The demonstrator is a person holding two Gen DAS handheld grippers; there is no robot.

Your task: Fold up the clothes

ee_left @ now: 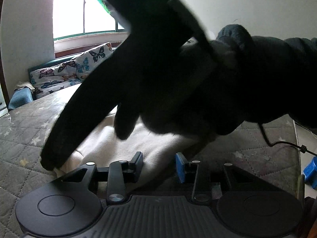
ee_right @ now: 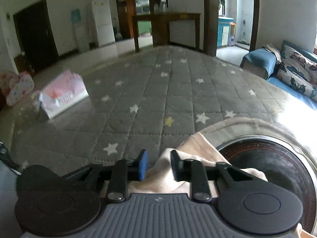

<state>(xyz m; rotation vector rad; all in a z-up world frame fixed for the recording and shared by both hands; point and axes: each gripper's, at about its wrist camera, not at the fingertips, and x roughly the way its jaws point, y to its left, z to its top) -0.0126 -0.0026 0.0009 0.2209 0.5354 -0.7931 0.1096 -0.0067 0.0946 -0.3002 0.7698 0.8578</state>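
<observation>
Cream garment [ee_left: 126,148]: pale, soft cloth lying crumpled on a grey quilted bed cover [ee_left: 23,130] printed with white stars. Left tool [ee_left: 159,166]: low over the near edge of the garment, fingers apart, one black [ee_left: 136,163] and one with a blue pad [ee_left: 180,167]; cloth lies in the gap between them, and neither finger is seen pressing on it. Right tool [ee_right: 158,164]: fingers drawn close on a raised fold of the same cream cloth [ee_right: 162,170], which bunches up between the blue pad [ee_right: 143,164] and the black finger [ee_right: 175,163] and trails off to the right. A large dark shape [ee_left: 178,79], backlit and without readable detail, fills the middle of the left wrist view above the garment. Surroundings, left wrist view: a bright window [ee_left: 79,10], butterfly-print cushions [ee_left: 79,67] on a blue sofa. Surroundings, right wrist view: a pink and white bag [ee_right: 63,95] on the floor beside the bed, a dark wooden table [ee_right: 166,27], a white refrigerator [ee_right: 103,21], a dark door [ee_right: 33,33].
</observation>
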